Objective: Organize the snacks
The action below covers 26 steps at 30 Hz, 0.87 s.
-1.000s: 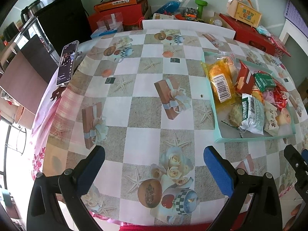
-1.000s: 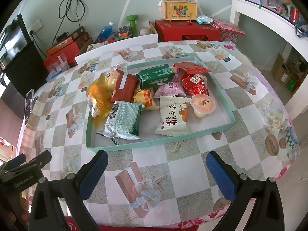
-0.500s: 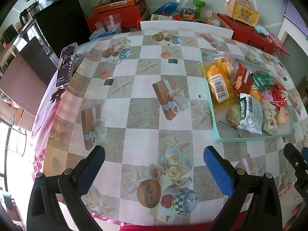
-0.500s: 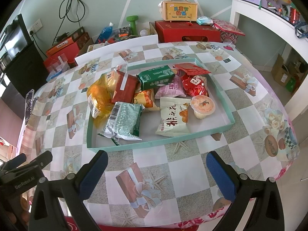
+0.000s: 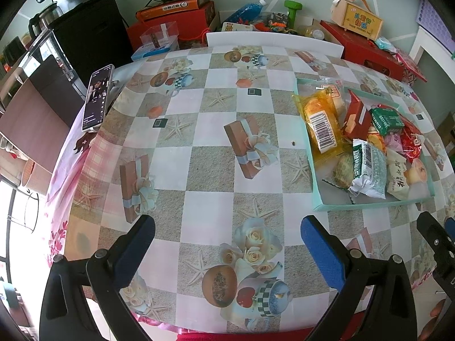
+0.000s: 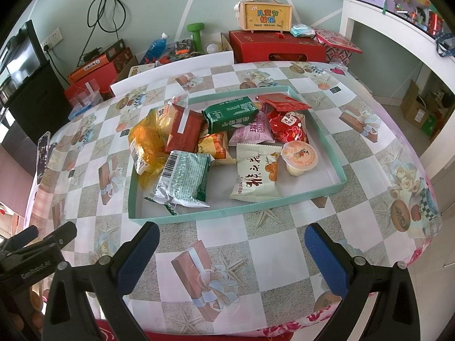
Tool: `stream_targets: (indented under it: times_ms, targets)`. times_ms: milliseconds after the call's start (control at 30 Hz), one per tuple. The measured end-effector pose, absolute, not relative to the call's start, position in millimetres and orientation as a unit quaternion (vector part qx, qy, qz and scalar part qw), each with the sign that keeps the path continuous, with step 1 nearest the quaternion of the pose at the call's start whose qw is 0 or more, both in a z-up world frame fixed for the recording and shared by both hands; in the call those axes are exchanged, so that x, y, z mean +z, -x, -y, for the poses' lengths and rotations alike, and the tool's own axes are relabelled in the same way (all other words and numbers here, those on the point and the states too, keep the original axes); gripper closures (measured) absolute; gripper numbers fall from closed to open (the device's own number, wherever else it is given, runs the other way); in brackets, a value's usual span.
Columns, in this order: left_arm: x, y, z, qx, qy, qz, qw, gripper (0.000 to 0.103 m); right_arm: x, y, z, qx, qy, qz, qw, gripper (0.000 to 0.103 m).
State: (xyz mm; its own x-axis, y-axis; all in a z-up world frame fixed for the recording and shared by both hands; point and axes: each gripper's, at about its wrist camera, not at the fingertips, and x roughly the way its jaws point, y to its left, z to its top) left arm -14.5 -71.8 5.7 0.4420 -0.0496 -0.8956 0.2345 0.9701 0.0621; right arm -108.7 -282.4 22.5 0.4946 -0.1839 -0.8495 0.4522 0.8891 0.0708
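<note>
A shallow teal tray [image 6: 227, 216] [image 5: 315, 176] on the patterned table holds several snack packs: an orange bread bag [image 6: 145, 142], a green-and-silver pack [image 6: 182, 182], a dark green pack [image 6: 230, 113], a cream packet [image 6: 256, 176], a red bag [image 6: 288, 128] and a jelly cup [image 6: 298, 156]. My right gripper [image 6: 227, 253] hovers open over the table's near edge, in front of the tray, holding nothing. To the tray's left my left gripper [image 5: 224, 244] is open and empty above bare tablecloth.
A phone [image 5: 96, 96] leans at the table's far left edge. Red boxes [image 6: 273, 45], a yellow gift case [image 6: 266, 14], a green dumbbell [image 6: 196, 31] and a white chair back [image 5: 273, 42] stand behind the table. A white shelf [image 6: 398, 37] is on the right.
The left wrist view has drifted slightly, so the tray sits a little lower and further left in it. The right gripper and the snacks have barely moved.
</note>
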Motion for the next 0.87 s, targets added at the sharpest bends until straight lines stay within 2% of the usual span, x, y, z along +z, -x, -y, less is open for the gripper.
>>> stream_targets:
  times_ms: [867]
  targets:
    - [15.3,15.6,74.8,-0.093,-0.093,-0.509,0.851,0.001,30.5,105.9,280.8,-0.184,-0.14,-0.467,0.853,0.0]
